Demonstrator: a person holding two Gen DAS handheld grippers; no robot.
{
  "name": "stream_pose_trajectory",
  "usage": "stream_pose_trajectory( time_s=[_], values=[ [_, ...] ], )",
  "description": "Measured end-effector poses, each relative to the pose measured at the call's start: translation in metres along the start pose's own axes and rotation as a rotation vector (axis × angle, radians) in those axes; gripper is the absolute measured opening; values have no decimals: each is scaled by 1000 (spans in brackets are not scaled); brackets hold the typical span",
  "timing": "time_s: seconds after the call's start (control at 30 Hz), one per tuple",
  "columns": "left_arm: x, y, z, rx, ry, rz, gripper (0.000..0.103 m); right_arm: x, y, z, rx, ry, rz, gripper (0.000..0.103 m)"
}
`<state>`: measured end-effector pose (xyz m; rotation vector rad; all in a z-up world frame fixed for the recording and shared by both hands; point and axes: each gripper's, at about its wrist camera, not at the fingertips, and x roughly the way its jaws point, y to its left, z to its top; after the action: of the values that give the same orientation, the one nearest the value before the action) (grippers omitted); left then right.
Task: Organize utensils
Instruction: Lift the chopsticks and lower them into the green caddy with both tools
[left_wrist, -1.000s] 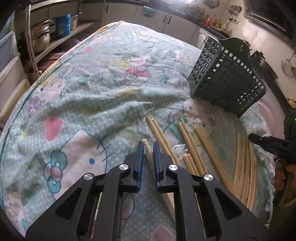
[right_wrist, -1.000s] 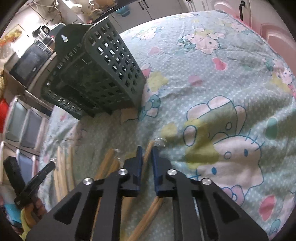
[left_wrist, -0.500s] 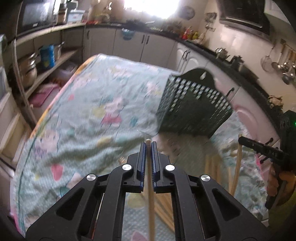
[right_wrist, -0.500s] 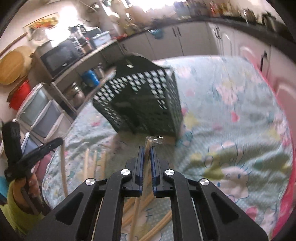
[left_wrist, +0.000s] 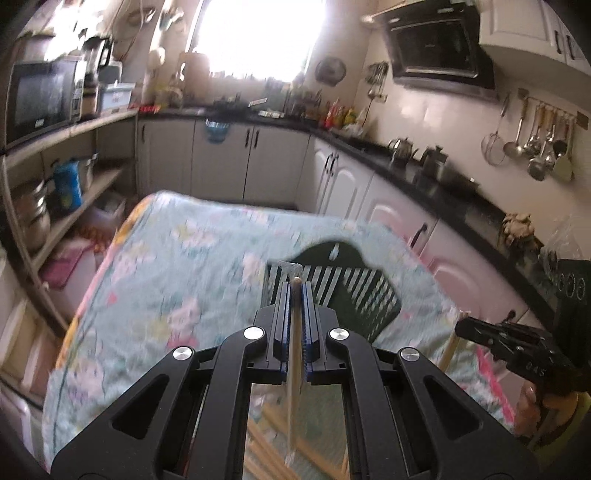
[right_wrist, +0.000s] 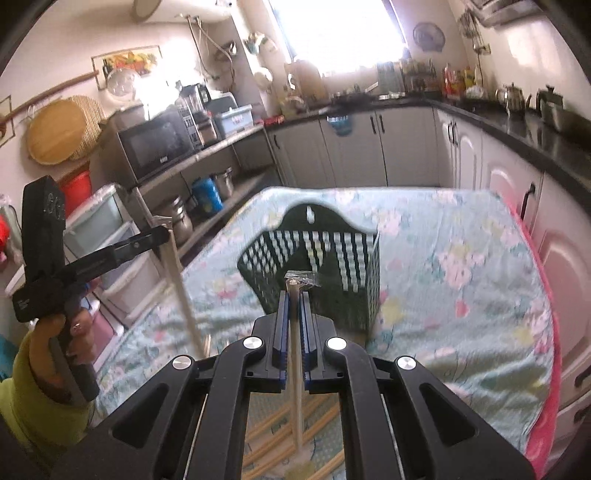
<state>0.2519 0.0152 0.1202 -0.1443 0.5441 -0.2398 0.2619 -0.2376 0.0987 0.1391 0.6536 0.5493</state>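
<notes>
Your left gripper (left_wrist: 295, 291) is clamped narrow on a single wooden chopstick (left_wrist: 294, 369), its tip poking out just past the blue pads. A second ago those jaws stood slightly apart over the chopsticks lying on the cloth; now the stick hangs from them, clear of the table.

Your right gripper (right_wrist: 294, 295) is likewise pinched tight on its own chopstick (right_wrist: 295, 376), with a crinkle of clear wrapper (right_wrist: 303, 277) at the tip. It too has come up off the cartoon-print cloth (right_wrist: 461, 295) since the earlier frame, and both views now take in the far counters and the window instead of mostly tabletop.

The dark green slotted utensil basket (right_wrist: 325, 258) stands on the cloth beyond both grippers, its open top towards you. The remaining chopsticks (right_wrist: 273, 424) lie on the cloth near you, below the right gripper. In the right view, your left hand (right_wrist: 66, 336) shows at the left.
</notes>
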Motion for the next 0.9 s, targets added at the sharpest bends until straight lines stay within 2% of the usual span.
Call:
stream_pose_trajectory(
  time_s=[0.4, 0.63, 0.73, 0.9],
  values=[
    [10, -14, 72, 31, -169, 19, 1, -23, -5, 78, -21, -209, -45, 6],
    [23, -12, 93, 16, -239, 29, 1, -2, -18, 112, -15, -280, -130, 6],
    [35, -10, 92, 11, -234, 34, 1, 17, -29, 117, -4, -281, -155, 6],
    [65, -2, 72, -3, -172, 53, 1, 51, -40, 108, -7, -258, -195, 6]
  ],
)
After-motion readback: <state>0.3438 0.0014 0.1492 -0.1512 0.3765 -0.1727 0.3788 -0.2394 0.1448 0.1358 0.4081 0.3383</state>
